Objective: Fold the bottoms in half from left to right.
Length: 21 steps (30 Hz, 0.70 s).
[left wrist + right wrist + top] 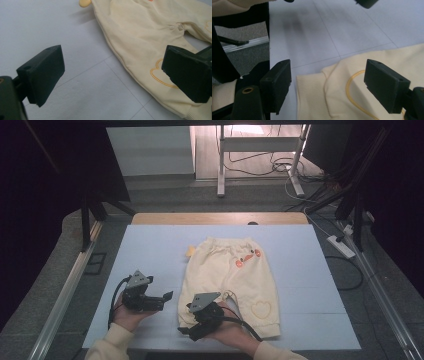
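Tabletop (150, 245) covered by a pale blue sheet takes up the middle of the high view, faint seam lines crossing it, with a strip of bare wood edge at the far side. Cream baby trousers (231, 285) lie flat on it, centre and slightly right of the frame, waistband toward the top, legs toward the bottom edge; orange motifs near the waist, a stitched heart outline on the leg at lower right. A small yellow piece (190, 251) pokes out at the upper left side of the trousers, touching them; what it is cannot be told. Left gripper (169, 296) sits at lower left of the high view, held in a hand with a cream sleeve, lying over bare sheet just beside the trousers' left side, not touching them. In the left gripper view its jaws stand wide apart with nothing between them, bare sheet under the near jaw, the trouser leg (140, 45) with a stitched outline running across the upper right of that frame. Right gripper (184, 331) is at bottom centre of the high view, at the hem of the near trouser leg. In the right gripper view its jaws are spread wide, straddling the ribbed cuff (310, 97) at lower centre; the pads are clear of the cloth, nothing clamped. Cuff and yellow stitched curve lie between the two jaws.
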Motion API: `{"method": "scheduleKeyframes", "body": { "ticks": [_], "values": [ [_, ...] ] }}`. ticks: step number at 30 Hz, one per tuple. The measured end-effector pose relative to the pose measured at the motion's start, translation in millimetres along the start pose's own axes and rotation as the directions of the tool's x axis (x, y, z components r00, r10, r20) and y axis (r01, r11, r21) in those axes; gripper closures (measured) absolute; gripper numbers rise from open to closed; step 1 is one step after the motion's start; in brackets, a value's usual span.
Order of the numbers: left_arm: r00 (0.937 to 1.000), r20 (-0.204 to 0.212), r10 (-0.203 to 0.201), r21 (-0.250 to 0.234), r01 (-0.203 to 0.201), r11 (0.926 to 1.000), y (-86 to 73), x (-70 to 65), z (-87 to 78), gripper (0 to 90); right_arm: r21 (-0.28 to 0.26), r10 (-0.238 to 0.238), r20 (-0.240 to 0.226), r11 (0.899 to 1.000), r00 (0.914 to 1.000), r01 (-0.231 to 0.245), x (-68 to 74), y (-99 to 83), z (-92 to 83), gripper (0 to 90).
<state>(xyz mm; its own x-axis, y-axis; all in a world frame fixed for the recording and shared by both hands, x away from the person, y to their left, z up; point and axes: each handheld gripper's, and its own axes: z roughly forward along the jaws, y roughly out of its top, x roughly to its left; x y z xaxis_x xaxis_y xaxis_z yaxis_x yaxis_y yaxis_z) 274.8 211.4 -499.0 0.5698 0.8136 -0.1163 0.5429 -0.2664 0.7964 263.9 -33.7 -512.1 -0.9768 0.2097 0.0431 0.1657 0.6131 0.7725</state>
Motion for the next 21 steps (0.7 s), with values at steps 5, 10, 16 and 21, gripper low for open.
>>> {"method": "scheduleKeyframes", "body": {
  "ticks": [5, 10, 16, 21],
  "values": [
    [1.0, 0.002, -0.001, 0.007, 0.001, 1.0, -0.3, 0.1, 0.8, 5.0, 0.047, -0.013, -0.014, 0.999, 0.9998, 0.014, 4.5, -0.4, 11.1, 23.4],
    [1.0, 0.0, -0.001, 0.011, 0.001, 0.9999, -0.4, 0.2, 1.3, 5.1, 0.071, -0.019, -0.014, 0.997, 0.9997, 0.02, 5.8, -1.3, 17.0, 23.6],
    [1.0, -0.004, -0.005, 0.008, 0.005, 1.0, -0.5, 0.1, 1.2, 5.1, 0.108, -0.031, -0.013, 0.994, 0.9994, 0.032, 6.5, -2.6, 23.5, 24.3],
    [1.0, -0.006, -0.002, 0.009, 0.003, 1.0, -0.6, -0.1, 0.9, 5.0, 0.142, -0.044, 0.001, 0.989, 0.999, 0.044, 7.4, -4.3, 27.4, 27.3]
  ]
}}
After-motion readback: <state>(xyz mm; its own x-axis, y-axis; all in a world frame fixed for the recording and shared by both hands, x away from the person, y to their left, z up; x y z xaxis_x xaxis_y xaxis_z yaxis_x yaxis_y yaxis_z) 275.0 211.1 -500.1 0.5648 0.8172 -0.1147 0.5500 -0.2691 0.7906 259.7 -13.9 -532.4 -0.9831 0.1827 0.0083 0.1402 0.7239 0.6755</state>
